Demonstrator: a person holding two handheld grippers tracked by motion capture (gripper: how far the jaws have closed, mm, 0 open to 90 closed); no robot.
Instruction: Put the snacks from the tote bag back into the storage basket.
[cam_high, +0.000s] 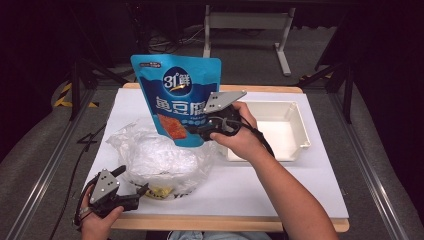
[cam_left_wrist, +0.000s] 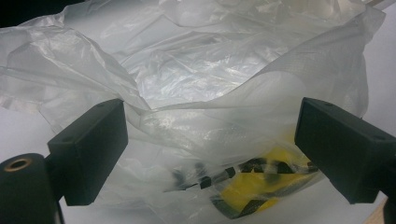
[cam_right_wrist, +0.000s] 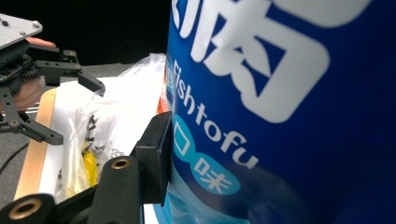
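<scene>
A blue snack pouch (cam_high: 175, 95) printed "Fishtofu" stands upright above the table, with my right gripper (cam_high: 194, 131) shut on its lower right edge. In the right gripper view one black jaw presses flat on the pouch (cam_right_wrist: 289, 116); the other jaw is hidden behind it. Below the pouch a crumpled clear plastic bag (cam_high: 160, 157) lies on the white sheet, with something yellow and black inside at its front. My left gripper (cam_high: 134, 180) stands open at the bag's front left. In the left gripper view its jaws are wide apart with the bag's (cam_left_wrist: 187, 84) film between them, not pressed.
A white plastic tray (cam_high: 295, 132) sits at the right of the table, just behind the right hand. The white sheet (cam_high: 300, 185) covers a wooden tabletop. Metal rails run along both sides, and a desk frame stands beyond the far edge.
</scene>
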